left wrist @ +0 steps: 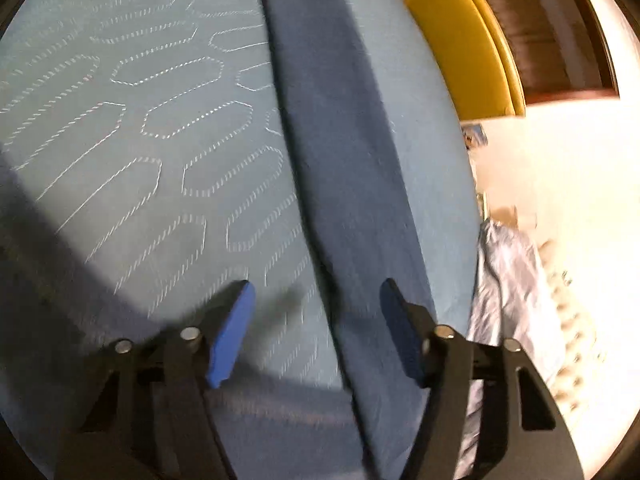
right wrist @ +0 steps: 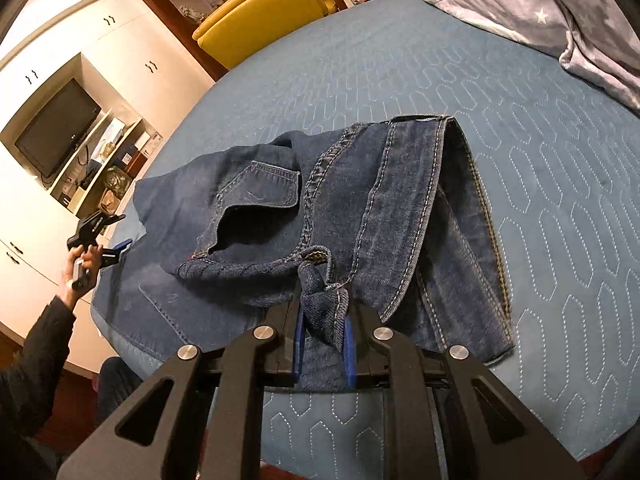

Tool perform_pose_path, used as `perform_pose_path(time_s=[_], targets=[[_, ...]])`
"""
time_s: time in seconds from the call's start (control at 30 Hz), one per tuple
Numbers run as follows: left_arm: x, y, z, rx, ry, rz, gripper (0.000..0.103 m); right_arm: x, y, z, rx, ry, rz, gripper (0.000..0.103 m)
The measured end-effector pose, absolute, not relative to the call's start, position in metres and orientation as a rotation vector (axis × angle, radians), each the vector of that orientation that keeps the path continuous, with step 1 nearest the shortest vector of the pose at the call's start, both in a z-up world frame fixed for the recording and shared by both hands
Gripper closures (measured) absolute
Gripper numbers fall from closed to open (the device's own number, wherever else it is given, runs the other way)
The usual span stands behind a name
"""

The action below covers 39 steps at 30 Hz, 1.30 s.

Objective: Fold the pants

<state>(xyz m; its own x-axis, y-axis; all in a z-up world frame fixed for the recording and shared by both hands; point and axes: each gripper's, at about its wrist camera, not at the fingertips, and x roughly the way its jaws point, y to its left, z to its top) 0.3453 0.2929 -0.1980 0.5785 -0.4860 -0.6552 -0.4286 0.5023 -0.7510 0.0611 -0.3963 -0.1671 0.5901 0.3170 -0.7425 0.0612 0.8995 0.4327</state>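
Dark blue denim pants (right wrist: 320, 216), one pair, are lying folded on the blue quilted bedspread (right wrist: 540, 208), a bunched corner of them sitting clamped between the narrowed blue pads of the right gripper (right wrist: 322, 344). Over at their far left edge, the left gripper (left wrist: 316, 332) is hovering with jaws apart, nothing pressed between them. Two grippers and one yellow armchair (right wrist: 260, 12) are showing.

Yellow armchair (right wrist: 256, 8), television (right wrist: 56, 128), star-print duvet (right wrist: 532, 12), quilted blue bedcover (right wrist: 560, 200)

Blurred dark cloth strip (left wrist: 332, 160), perhaps pants.
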Motion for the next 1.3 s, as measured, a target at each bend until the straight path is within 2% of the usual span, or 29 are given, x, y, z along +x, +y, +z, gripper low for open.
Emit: perform_pose_path(time_s=[0.13, 0.17, 0.2, 0.23, 0.37, 0.4, 0.47, 0.53, 0.63, 0.77, 0.87, 0.9, 0.97, 1.0, 1.1, 1.3], targets=[[0.365, 0.288, -0.203, -1.118, 1.013, -0.079, 0.043, 0.061, -0.402, -0.158, 0.433, 0.928, 0.163, 0.086], [0.369, 0.288, -0.205, -1.144, 1.006, -0.085, 0.048, 0.060, -0.403, -0.156, 0.435, 0.926, 0.163, 0.086], [0.372, 0.289, -0.207, -1.170, 1.008, -0.098, 0.058, 0.063, -0.405, -0.154, 0.438, 0.923, 0.161, 0.086], [0.376, 0.287, -0.213, -1.199, 1.027, -0.106, 0.064, 0.062, -0.408, -0.152, 0.444, 0.921, 0.160, 0.086], [0.393, 0.280, -0.215, -1.209, 1.050, -0.103, 0.068, 0.066, -0.412, -0.147, 0.450, 0.918, 0.163, 0.086], [0.396, 0.282, -0.215, -1.219, 1.056, -0.100, 0.082, 0.067, -0.412, -0.147, 0.450, 0.921, 0.165, 0.086], [0.401, 0.284, -0.215, -1.218, 1.075, -0.098, 0.102, 0.072, -0.415, -0.147, 0.461, 0.929, 0.174, 0.086], [0.401, 0.286, -0.203, -1.185, 1.062, -0.097, 0.102, 0.075, -0.418, -0.146, 0.474, 0.930, 0.184, 0.086], [0.378, 0.289, -0.154, -1.123, 0.986, -0.108, 0.102, 0.075, -0.427, -0.139, 0.481, 0.920, 0.209, 0.086], [0.269, 0.274, -0.091, -0.970, 0.881, -0.096, 0.102, 0.064, -0.445, -0.137, 0.475, 0.920, 0.204, 0.086], [0.175, 0.261, -0.103, -0.946, 0.873, -0.064, 0.102, 0.051, -0.461, -0.159, 0.494, 0.980, 0.155, 0.083], [0.154, 0.257, -0.118, -0.940, 0.892, -0.047, 0.102, 0.048, -0.466, -0.166, 0.517, 0.994, 0.134, 0.077], [0.123, 0.255, -0.161, -0.975, 0.953, -0.022, 0.102, 0.037, -0.475, -0.181, 0.597, 1.014, 0.086, 0.037], [0.117, 0.254, -0.175, -0.993, 0.973, -0.015, 0.102, 0.027, -0.476, -0.185, 0.629, 1.013, 0.059, 0.031], [0.106, 0.256, -0.191, -1.023, 0.946, -0.023, 0.102, 0.000, -0.471, -0.186, 0.725, 0.994, -0.009, 0.028], [0.110, 0.257, -0.188, -1.004, 0.937, -0.056, 0.102, -0.043, -0.470, -0.192, 0.994, 0.902, -0.078, 0.028]])
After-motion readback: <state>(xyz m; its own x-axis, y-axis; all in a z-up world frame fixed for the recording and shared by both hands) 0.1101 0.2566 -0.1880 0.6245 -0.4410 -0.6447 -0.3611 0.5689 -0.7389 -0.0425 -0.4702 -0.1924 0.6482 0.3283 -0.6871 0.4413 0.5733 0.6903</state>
